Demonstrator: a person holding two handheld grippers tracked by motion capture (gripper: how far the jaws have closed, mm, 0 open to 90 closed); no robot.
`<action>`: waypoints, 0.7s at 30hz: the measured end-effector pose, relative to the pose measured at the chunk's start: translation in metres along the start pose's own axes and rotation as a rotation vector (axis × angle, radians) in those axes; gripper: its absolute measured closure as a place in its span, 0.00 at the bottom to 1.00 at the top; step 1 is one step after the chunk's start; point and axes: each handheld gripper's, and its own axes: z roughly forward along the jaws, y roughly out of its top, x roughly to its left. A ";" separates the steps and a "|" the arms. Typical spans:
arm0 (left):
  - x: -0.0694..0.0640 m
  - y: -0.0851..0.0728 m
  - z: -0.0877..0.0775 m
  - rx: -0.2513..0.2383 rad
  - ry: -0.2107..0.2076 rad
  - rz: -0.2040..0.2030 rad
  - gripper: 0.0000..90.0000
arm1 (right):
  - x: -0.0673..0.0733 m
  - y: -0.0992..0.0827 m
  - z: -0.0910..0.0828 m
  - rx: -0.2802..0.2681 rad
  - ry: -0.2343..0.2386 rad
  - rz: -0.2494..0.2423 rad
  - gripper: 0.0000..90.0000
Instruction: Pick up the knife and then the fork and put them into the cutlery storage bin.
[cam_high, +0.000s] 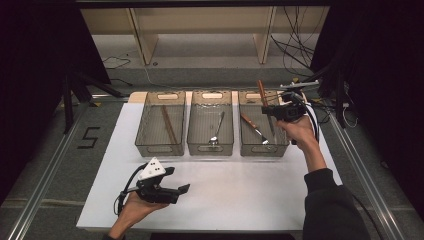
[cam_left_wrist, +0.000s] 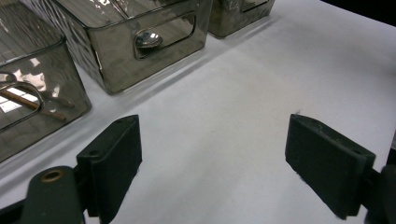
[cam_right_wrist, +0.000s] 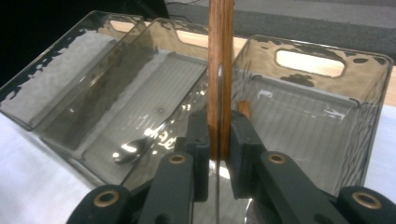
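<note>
The white table spreads under my tongs, with 3 smoked bins ahead. My right gripper hangs over the right bin, jaws clamped on a wooden-handled knife, handle rising straight up beyond the pads. My left gripper gapes wide, empty, near the spoon. I judge the thin handle may pivot and clip the bin's rim.

Black numeral 5 marked on the floor
</note>
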 end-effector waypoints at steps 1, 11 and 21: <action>0.000 0.000 0.000 -0.002 0.001 0.000 0.20 | -0.002 0.000 0.001 -0.002 -0.003 -0.001 0.90; 0.001 -0.001 -0.001 -0.018 0.006 -0.001 0.20 | -0.014 0.005 0.008 -0.003 -0.069 -0.006 0.90; 0.002 -0.004 -0.002 -0.024 0.002 -0.013 0.19 | -0.022 0.001 0.022 0.042 -0.115 -0.018 0.90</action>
